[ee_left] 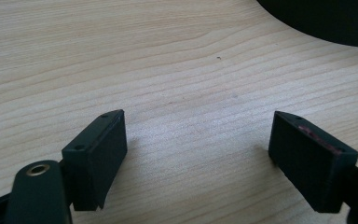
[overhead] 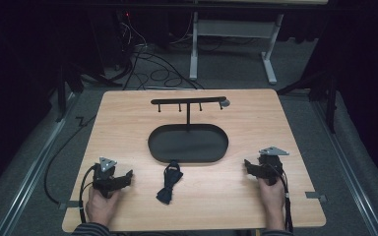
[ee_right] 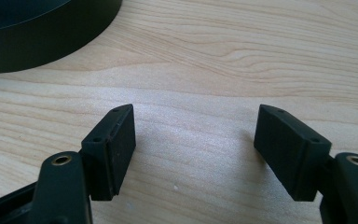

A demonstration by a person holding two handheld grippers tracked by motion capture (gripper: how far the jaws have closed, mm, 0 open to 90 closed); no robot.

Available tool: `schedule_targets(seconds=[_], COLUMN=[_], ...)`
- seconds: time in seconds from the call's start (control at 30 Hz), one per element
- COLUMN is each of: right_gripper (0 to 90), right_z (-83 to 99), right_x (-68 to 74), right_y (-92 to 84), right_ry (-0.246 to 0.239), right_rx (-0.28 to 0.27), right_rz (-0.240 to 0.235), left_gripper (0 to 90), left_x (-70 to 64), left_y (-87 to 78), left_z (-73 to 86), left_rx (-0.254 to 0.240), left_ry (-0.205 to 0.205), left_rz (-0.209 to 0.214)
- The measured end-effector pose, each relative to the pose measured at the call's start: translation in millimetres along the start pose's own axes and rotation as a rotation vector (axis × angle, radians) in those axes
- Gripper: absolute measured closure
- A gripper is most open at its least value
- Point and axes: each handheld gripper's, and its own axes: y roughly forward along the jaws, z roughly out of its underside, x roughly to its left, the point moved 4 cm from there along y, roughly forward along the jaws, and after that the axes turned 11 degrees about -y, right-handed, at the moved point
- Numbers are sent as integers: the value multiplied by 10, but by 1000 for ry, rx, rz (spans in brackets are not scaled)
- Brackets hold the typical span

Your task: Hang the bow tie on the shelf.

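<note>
Both hands rest low on the pale wooden table [overhead: 128,113], likely a waiting stance—the left gripper [overhead: 119,181] and right gripper [overhead: 252,167] gape, released, grasping nothing. A black knotted fabric strap [overhead: 170,182] lies between them, just short of the black oval tray [overhead: 187,142] with its hook-bar stand [overhead: 188,101], presumably its destination.

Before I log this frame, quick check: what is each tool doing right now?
Left tool: open, holding nothing, over bare table.
Right tool: open, holding nothing, over bare table.
</note>
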Motion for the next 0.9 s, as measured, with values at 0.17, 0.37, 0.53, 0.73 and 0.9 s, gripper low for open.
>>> schedule_targets(seconds=[0.17,0.37,0.53,0.73,0.9], right_gripper=[305,305,305,305,305], right_z=[0,0,0,0,-1], right_x=[0,0,0,0,0], right_y=[0,0,0,0,1], right_ry=[0,0,0,0,0], right_rx=[0,0,0,0,0], right_rz=[0,0,0,0,2], left_gripper=[197,199,218,245,246], left_x=[0,4,12,17,32], left_y=[1,-7,-18,-37,-56], left_z=[0,3,10,26,38], left_rx=[-1,2,-7,-13,-9], left_ry=[0,2,-9,-14,2], left_rz=[1,3,-3,-10,7])
